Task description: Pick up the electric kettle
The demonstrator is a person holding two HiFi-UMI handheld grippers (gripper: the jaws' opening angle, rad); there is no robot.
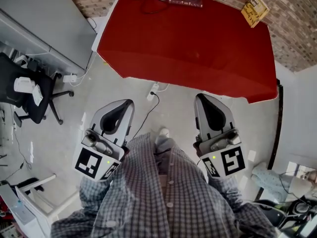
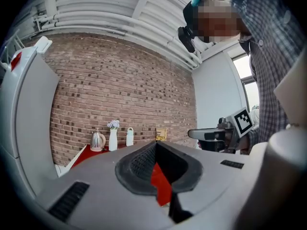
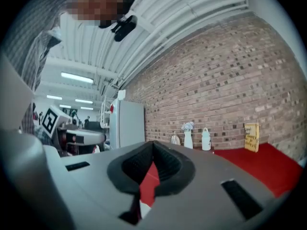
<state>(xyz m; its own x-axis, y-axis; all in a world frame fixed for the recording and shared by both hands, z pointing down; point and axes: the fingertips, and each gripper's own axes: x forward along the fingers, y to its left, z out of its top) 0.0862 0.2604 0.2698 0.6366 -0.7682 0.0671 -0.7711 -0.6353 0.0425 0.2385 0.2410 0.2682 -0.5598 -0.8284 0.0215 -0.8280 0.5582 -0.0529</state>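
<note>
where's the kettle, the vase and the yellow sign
kettle (image 2: 98, 141): left gripper view, its steel body
vase (image 2: 113, 140): left gripper view, its white body
yellow sign (image 1: 255, 9): head view, its printed face

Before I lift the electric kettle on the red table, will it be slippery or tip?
The kettle looks like polished metal, so it is probably stiff but slippery. Its wide bottom suggests it resists tipping. Whether water makes it heavy, I cannot see.
</note>
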